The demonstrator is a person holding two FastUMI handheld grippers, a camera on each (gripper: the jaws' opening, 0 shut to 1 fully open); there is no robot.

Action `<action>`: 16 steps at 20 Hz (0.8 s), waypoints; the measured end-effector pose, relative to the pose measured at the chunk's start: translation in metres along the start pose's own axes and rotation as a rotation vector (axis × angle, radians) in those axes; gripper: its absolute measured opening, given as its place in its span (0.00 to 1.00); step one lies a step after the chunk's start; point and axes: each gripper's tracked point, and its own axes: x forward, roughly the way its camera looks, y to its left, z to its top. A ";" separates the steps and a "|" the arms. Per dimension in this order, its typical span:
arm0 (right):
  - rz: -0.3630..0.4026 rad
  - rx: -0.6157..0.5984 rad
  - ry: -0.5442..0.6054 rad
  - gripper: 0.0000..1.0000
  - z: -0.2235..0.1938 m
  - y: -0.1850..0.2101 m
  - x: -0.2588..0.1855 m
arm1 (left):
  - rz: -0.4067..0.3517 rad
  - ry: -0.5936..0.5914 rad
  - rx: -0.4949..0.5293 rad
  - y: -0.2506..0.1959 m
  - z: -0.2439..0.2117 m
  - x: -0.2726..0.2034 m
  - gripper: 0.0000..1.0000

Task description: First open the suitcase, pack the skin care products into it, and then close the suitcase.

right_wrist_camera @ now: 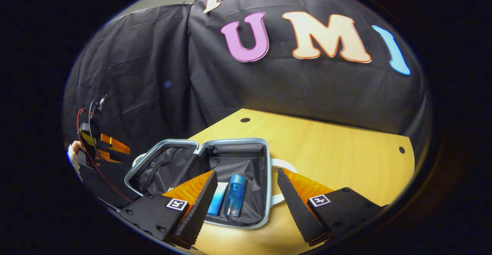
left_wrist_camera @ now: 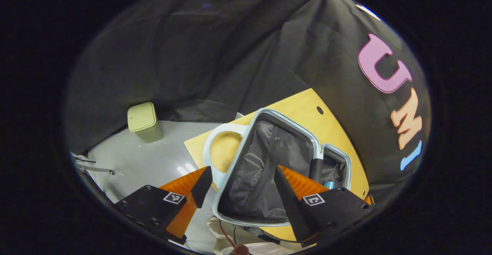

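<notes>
A small light-blue suitcase [right_wrist_camera: 268,178] lies open on the wooden table [right_wrist_camera: 338,151], its grey lining showing in both halves. In the half nearer my right gripper lie a blue bottle [right_wrist_camera: 234,195] and a blue-and-white tube [right_wrist_camera: 216,203]. My right gripper [right_wrist_camera: 246,176] hovers open just in front of that half, holding nothing. In the left gripper view the raised lid [left_wrist_camera: 265,163] stands between the wide-apart fingers of my open left gripper [left_wrist_camera: 243,178]; I cannot tell whether they touch it. The bottle's blue cap [left_wrist_camera: 329,184] peeks out beyond the lid. The left gripper [right_wrist_camera: 113,149] also appears far left in the right gripper view, held by a hand.
The suitcase's white handle [left_wrist_camera: 215,143] loops out over the table's edge. A pale green bin [left_wrist_camera: 145,121] stands on the grey floor [left_wrist_camera: 153,163] below the table. Black cloth closes off the back. Bare table top stretches to the right of the suitcase.
</notes>
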 end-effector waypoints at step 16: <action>-0.284 0.032 -0.058 0.98 0.029 -0.113 -0.098 | -0.027 0.067 -0.158 0.049 0.008 0.087 0.59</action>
